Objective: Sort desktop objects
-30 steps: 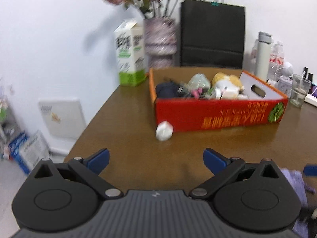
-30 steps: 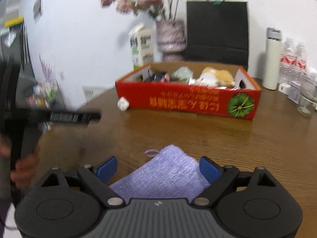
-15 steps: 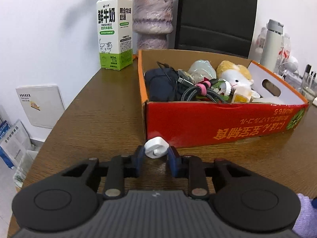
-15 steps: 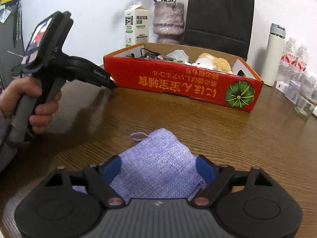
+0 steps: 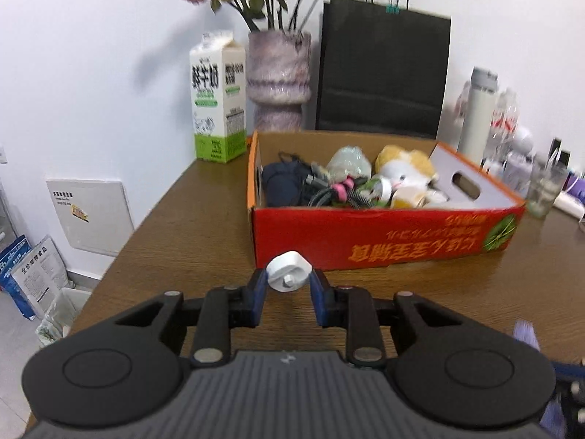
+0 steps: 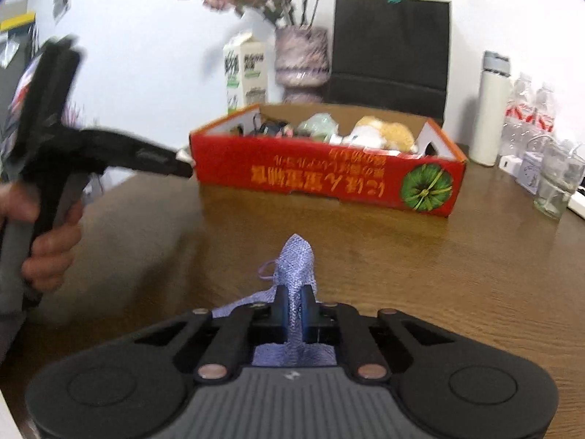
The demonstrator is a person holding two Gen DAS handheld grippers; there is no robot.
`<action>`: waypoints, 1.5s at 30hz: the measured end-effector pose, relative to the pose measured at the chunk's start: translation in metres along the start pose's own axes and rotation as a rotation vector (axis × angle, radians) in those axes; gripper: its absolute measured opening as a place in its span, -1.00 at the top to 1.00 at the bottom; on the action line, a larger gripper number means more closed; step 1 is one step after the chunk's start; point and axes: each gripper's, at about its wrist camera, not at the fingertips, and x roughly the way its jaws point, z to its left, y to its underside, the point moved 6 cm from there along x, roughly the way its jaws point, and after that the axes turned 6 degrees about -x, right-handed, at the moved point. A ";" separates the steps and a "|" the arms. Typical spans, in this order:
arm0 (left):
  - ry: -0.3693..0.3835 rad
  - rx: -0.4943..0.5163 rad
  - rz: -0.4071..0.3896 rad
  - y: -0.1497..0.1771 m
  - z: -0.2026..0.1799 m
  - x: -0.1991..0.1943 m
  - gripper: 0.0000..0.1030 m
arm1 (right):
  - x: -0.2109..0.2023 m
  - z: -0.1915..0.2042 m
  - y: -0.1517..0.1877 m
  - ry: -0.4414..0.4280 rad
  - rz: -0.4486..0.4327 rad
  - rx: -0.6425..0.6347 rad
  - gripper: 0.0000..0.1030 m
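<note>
White plastic piece [image 5: 289,270], small and rounded, sits pinched between the blue pads of the left claw [image 5: 288,285], gripped at both sides and held clear above the brown bench [image 5: 190,226], just in front of the near left corner of the red cardboard box [image 5: 384,245]. Left of that box, by the wall, stands a green-and-white milk carton [image 5: 216,98], with a mottled vase [image 5: 278,78] of flowers beside it and a black paper bag [image 5: 382,77] further right. The box holds a dark pouch, coiled cables, a pale wrapped item and a yellow-and-white plush toy [image 5: 406,168]. In the right wrist view, a person's hand [image 6: 47,245] at the left edge grips the handle of the left tool, whose tip reaches the box's left end. Purple woven pouch [image 6: 296,267] is nipped between the pressed-together pads of the right claw [image 6: 294,311]; a fold of the cloth stands up ahead of the pads, while the rest lies under the claw on the bench, well short of the box. Right of the box stand a white flask [image 6: 491,109], water bottles and a clear glass [image 6: 557,183].
</note>
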 end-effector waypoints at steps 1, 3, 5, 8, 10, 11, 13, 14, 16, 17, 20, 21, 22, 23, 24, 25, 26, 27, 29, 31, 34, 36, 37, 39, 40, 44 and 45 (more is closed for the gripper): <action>0.011 -0.006 -0.013 -0.004 -0.001 -0.008 0.49 | -0.006 -0.003 -0.004 0.010 -0.027 0.008 0.90; 0.055 -0.002 -0.052 -0.015 -0.008 -0.021 0.49 | -0.019 -0.011 -0.017 0.022 -0.086 0.030 0.90; 0.116 0.026 -0.075 -0.027 -0.020 -0.025 0.49 | -0.031 -0.022 -0.037 0.032 -0.145 0.039 0.90; 0.150 0.053 -0.082 -0.052 -0.036 -0.009 0.49 | -0.032 -0.042 -0.081 0.072 -0.222 -0.010 0.90; 0.172 0.052 -0.065 -0.071 -0.044 0.012 0.49 | -0.022 -0.062 -0.117 0.086 -0.263 -0.013 0.90; 0.172 0.036 -0.037 -0.081 -0.047 0.027 0.49 | -0.015 -0.071 -0.133 0.078 -0.271 0.006 0.90; 0.169 0.044 -0.001 -0.090 -0.055 0.049 0.49 | 0.005 -0.089 -0.162 0.038 -0.265 0.059 0.90; 0.162 0.049 0.006 -0.095 -0.060 0.059 0.49 | 0.016 -0.096 -0.174 0.030 -0.260 0.072 0.90; 0.160 0.057 0.029 -0.103 -0.069 0.075 0.49 | 0.043 -0.104 -0.193 0.035 -0.240 0.080 0.90; 0.157 0.052 0.046 -0.105 -0.072 0.083 0.49 | 0.055 -0.105 -0.197 0.035 -0.234 0.077 0.89; 0.079 0.086 0.083 -0.102 -0.077 0.109 0.49 | 0.100 -0.107 -0.205 0.014 -0.180 0.079 0.89; 0.054 0.089 0.114 -0.099 -0.077 0.120 0.48 | 0.117 -0.108 -0.205 0.009 -0.160 0.086 0.88; 0.042 0.079 0.149 -0.092 -0.074 0.127 0.48 | 0.132 -0.110 -0.204 0.009 -0.151 0.096 0.87; 0.028 0.058 0.191 -0.087 -0.070 0.135 0.47 | 0.148 -0.112 -0.199 0.009 -0.123 0.106 0.85; 0.025 0.046 0.210 -0.083 -0.067 0.138 0.47 | 0.167 -0.114 -0.194 0.006 -0.070 0.124 0.71; 0.032 0.043 0.219 -0.079 -0.066 0.140 0.43 | 0.180 -0.117 -0.187 0.010 -0.017 0.142 0.62; 0.038 0.047 0.219 -0.076 -0.065 0.139 0.38 | 0.188 -0.121 -0.180 0.030 0.025 0.160 0.59; 0.039 0.055 0.218 -0.073 -0.063 0.137 0.13 | 0.190 -0.122 -0.177 0.045 0.029 0.169 0.47; 0.039 0.076 0.196 -0.068 -0.062 0.130 -0.09 | 0.181 -0.127 -0.169 0.054 0.000 0.200 0.07; 0.042 0.076 0.189 -0.067 -0.062 0.123 -0.25 | 0.167 -0.131 -0.162 0.053 -0.017 0.235 -0.18; 0.040 0.043 0.193 -0.064 -0.060 0.111 -0.69 | 0.146 -0.133 -0.154 0.077 -0.010 0.240 -0.21; 0.015 0.029 0.169 -0.064 -0.056 0.099 -0.69 | 0.128 -0.134 -0.145 0.093 -0.004 0.237 -0.24; -0.007 0.034 0.152 -0.062 -0.054 0.090 -0.70 | 0.119 -0.131 -0.141 0.094 -0.013 0.236 -0.32; -0.038 0.034 0.121 -0.059 -0.048 0.073 -0.83 | 0.099 -0.129 -0.131 0.097 -0.027 0.220 -0.51; -0.037 0.027 0.099 -0.056 -0.045 0.062 -1.00 | 0.090 -0.125 -0.124 0.103 -0.031 0.207 -0.60; -0.046 0.039 0.063 -0.030 -0.039 0.031 -1.00 | 0.068 -0.104 -0.089 0.138 -0.017 0.122 -0.62; -0.057 0.052 0.059 -0.022 -0.038 0.023 -1.00 | 0.065 -0.097 -0.078 0.151 -0.003 0.103 -0.62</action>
